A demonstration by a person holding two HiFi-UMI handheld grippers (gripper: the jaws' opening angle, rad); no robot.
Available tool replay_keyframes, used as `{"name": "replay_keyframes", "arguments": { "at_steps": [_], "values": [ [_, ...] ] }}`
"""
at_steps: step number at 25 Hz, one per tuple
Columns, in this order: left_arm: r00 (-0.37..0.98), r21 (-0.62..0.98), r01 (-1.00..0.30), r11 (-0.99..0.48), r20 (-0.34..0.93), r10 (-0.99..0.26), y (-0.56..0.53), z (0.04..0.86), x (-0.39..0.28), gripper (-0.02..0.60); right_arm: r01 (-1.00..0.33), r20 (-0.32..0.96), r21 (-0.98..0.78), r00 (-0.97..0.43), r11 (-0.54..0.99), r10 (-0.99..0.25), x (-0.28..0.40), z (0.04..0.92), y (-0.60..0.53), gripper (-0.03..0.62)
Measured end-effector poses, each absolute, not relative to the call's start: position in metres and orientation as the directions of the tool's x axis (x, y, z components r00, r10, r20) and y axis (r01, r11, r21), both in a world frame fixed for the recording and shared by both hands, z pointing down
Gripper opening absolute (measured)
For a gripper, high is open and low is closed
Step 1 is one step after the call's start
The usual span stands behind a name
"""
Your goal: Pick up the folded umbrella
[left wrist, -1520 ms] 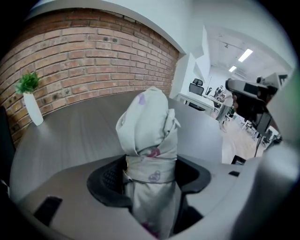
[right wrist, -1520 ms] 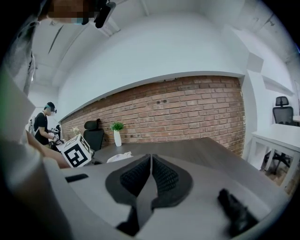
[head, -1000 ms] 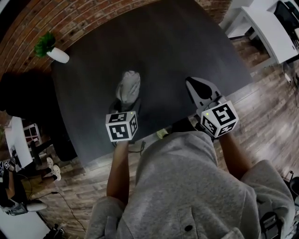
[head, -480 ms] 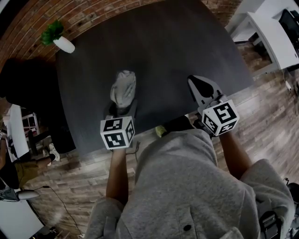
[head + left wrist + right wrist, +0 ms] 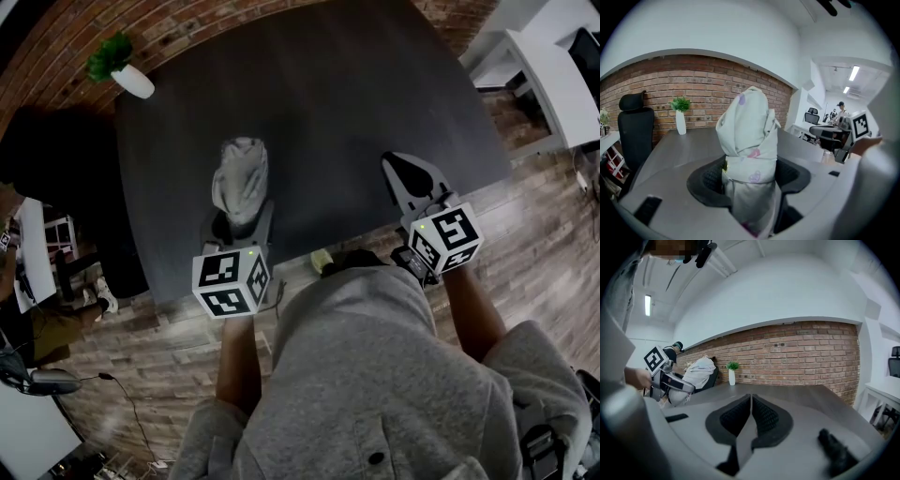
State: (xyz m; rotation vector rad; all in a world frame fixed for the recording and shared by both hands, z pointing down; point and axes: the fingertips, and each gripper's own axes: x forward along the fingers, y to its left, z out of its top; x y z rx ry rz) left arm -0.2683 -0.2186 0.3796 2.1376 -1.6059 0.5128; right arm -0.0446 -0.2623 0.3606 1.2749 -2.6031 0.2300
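Now the left gripper is clamping the folded umbrella, its two dark pads pressing on either side of the pale wrapped fabric, just below the strap that is binding the bundle. Most of the umbrella is sticking out past the jaws, pointing away from the person over the dark table. The only markings showing are the black-and-white square patterns on each gripper's cube. The right gripper is hovering off to the side with its jaws pressed together on nothing. Compared with a second ago, the left gripper and umbrella are sitting closer to the person, the cube now over the table's near edge; the right gripper is staying put. A potted plant is standing at the table's far corner by the brick wall
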Motion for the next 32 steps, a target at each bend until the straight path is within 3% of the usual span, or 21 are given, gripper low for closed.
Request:
{"name": "replay_keyframes", "arguments": {
  "at_steps": [16, 32],
  "values": [
    [0.276, 0.119, -0.961, -0.25, 0.492, -0.826, -0.165, 0.352, -0.195, 0.287, -0.813, 0.268, -0.049, -0.571, 0.58, -0.776, 0.033, 0.345, -0.212, 0.029],
    [0.259, 0.099, -0.965, -0.241, 0.458, -0.85, -0.037, 0.341, -0.116, 0.287, -0.791, 0.238, -0.047, -0.601, 0.61, -0.763, 0.092, 0.341, -0.085, 0.029]
  ]
}}
